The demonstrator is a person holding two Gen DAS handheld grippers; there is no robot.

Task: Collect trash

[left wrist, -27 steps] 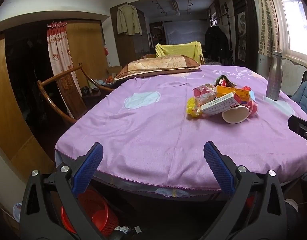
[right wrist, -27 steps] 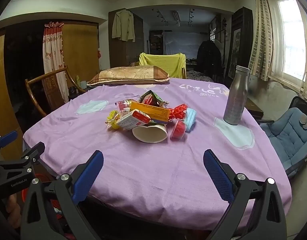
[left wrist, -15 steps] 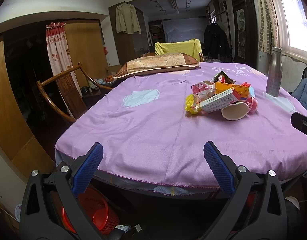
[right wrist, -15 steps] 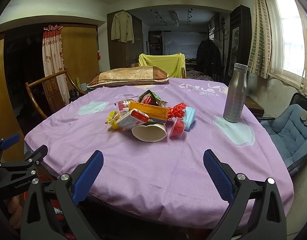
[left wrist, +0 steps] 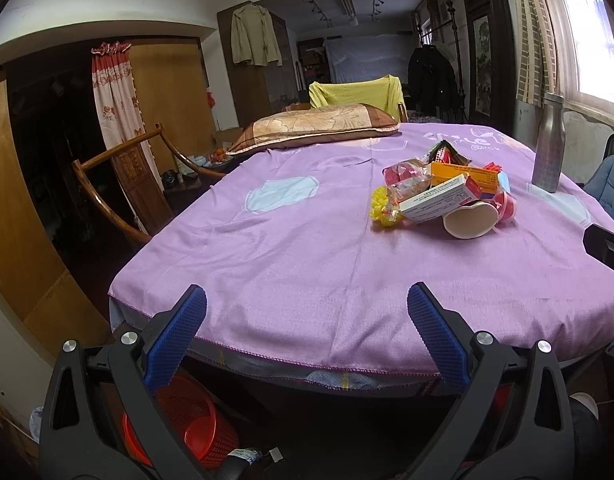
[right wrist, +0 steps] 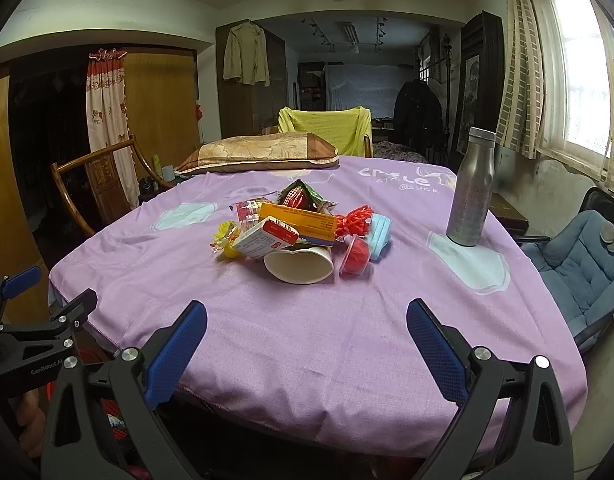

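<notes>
Purple-clothed round tabletop [right wrist: 267, 340] carries heap of mixed wrappers, cartons and white paper cup [right wrist: 299, 236] near centre, untouched. Left tongs [left wrist: 307, 320] and right tongs [right wrist: 307, 332] both spread apart, empty, at near edge. Red mesh plastic basket [left wrist: 187, 420] below edge; nothing collected yet.

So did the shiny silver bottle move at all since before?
No. The silver bottle stands upright on the same pale blue patch of the purple cloth, right of the trash pile.
</notes>
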